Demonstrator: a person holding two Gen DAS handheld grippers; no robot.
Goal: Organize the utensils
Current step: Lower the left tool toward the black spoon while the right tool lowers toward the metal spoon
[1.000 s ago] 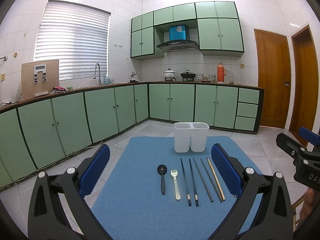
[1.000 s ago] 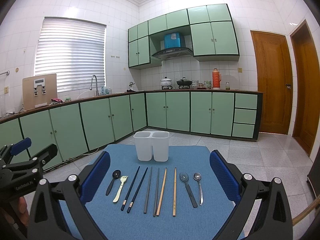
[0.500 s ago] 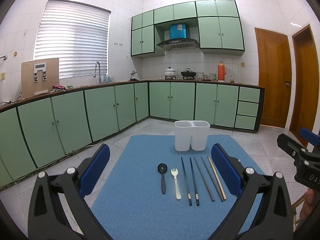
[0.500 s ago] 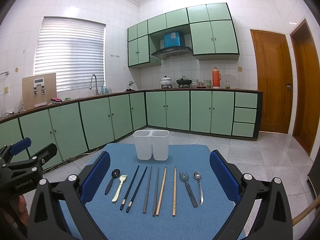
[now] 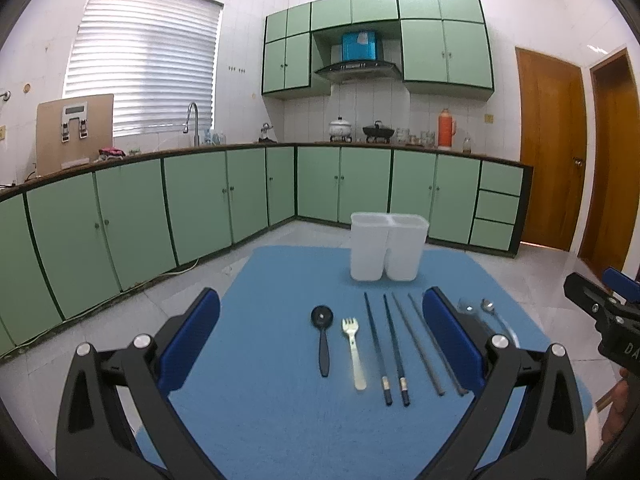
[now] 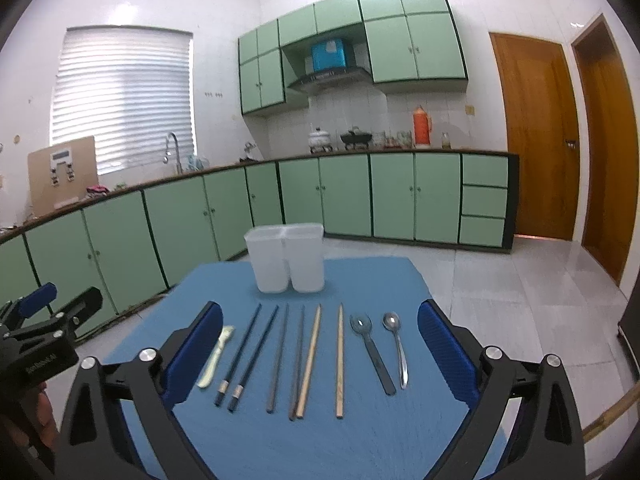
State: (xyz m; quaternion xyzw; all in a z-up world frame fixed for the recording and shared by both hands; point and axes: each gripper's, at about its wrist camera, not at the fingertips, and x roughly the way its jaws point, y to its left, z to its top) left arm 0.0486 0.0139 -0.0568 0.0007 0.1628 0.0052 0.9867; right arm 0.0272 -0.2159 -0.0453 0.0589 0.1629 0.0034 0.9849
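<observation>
A row of utensils lies on a blue mat (image 5: pixel 260 400): a black spoon (image 5: pixel 322 336), a cream fork (image 5: pixel 353 346), dark blue chopsticks (image 5: pixel 386 350), grey chopsticks (image 6: pixel 286 356), wooden chopsticks (image 6: pixel 324 360), a dark-handled spoon (image 6: pixel 370 350) and a steel spoon (image 6: pixel 397 348). A white two-compartment holder (image 5: pixel 387 251), also in the right wrist view (image 6: pixel 286 258), stands behind them. My left gripper (image 5: pixel 320 340) is open above the black spoon and fork. My right gripper (image 6: pixel 320 344) is open above the chopsticks. Both are empty.
The mat (image 6: pixel 372 280) covers a table in a kitchen with green cabinets (image 5: pixel 200 208) around a tiled floor (image 6: pixel 520 280). The other gripper shows at the frame edge in each view: the right one (image 5: pixel 608 312), the left one (image 6: pixel 44 328).
Both grippers have moved forward and lower toward the utensils, which now look larger. The right gripper has shifted rightward, so the black spoon is hidden behind its left finger.
</observation>
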